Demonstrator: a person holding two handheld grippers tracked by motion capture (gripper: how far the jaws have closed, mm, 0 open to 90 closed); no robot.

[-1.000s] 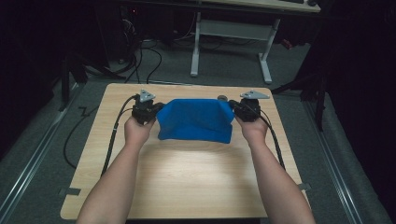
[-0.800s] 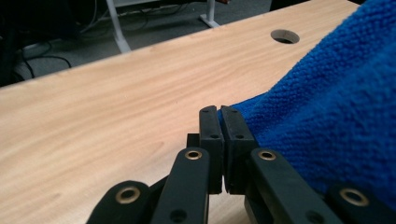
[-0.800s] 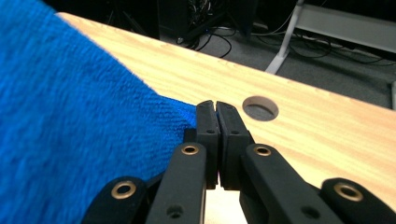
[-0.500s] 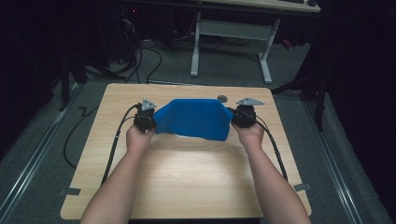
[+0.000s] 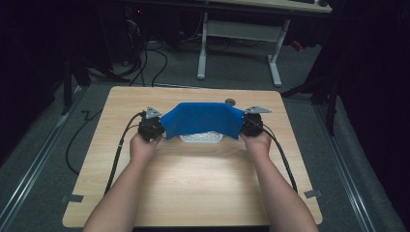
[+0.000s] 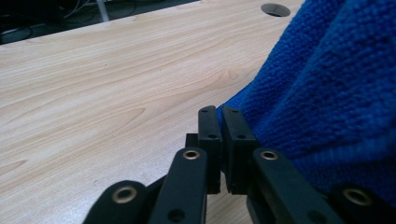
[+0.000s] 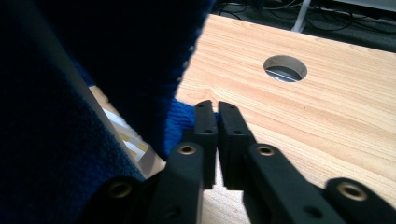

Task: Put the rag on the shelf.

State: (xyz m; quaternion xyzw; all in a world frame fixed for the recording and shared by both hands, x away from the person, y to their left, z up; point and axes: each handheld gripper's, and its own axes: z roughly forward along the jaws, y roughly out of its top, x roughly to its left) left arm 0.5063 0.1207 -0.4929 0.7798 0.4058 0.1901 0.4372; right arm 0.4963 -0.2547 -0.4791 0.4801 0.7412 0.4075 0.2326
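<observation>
Wooden table (image 5: 193,183), dark room; both tools (image 5: 150,126) (image 5: 252,124) easing apart beside blue cloth (image 5: 202,120).

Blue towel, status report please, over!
Left gripper, right gripper: jaws just cracked open at blue towel ends. Towel draped over white object. Nothing in the way.

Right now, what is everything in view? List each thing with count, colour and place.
cloth: one, blue, stretched between the two grippers above the far half of the table
flat object: one, white, on the table under the cloth; what it is I cannot tell
table: one, light wood, centre
cable hole: one, round, far edge of the table
desk frame: one, white legs, on the floor beyond
left gripper: black, at the cloth's left end
right gripper: black, at the cloth's right end
forearms: two, from the bottom
</observation>
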